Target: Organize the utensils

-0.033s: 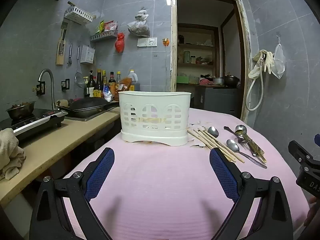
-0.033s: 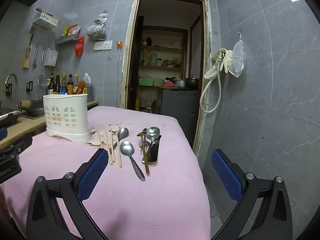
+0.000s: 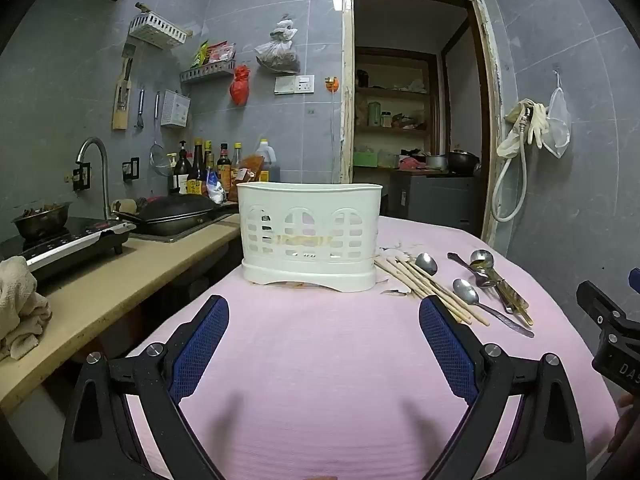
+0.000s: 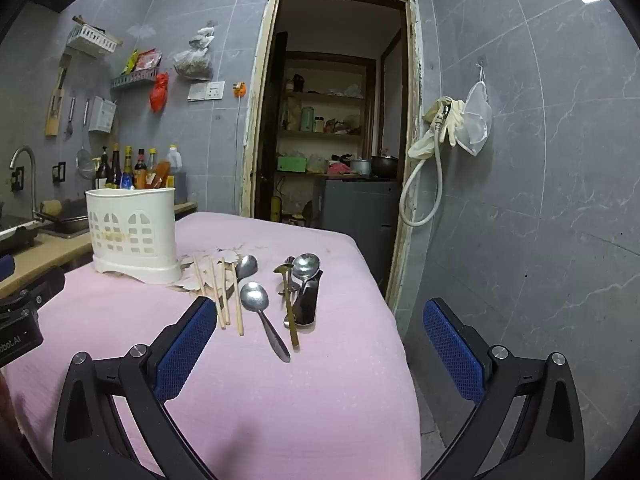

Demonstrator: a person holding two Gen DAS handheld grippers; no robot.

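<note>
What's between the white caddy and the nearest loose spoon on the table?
Wooden chopsticks lie between the white utensil caddy and the nearest spoon, over torn paper scraps. The right wrist view shows it best.

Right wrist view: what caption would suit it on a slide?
Open right gripper faces spoons and chopsticks beside a white caddy on pink cloth.

A: The table is covered in a pink tablecloth [image 3: 320, 360], matt, with a fine woven ribbing. On it stands a white plastic utensil holder [image 3: 310, 236], smooth with a dull sheen.

B: The chopsticks [image 4: 218, 296] look like pale bare wood. The spoons [image 4: 256, 300] are polished metal, bowls glossy, and one brass-coloured utensil [image 4: 290, 312] lies among them.

A: The gripper pads [image 3: 200, 344] are blue with a rough mesh texture, on matt black plastic arms.
</note>
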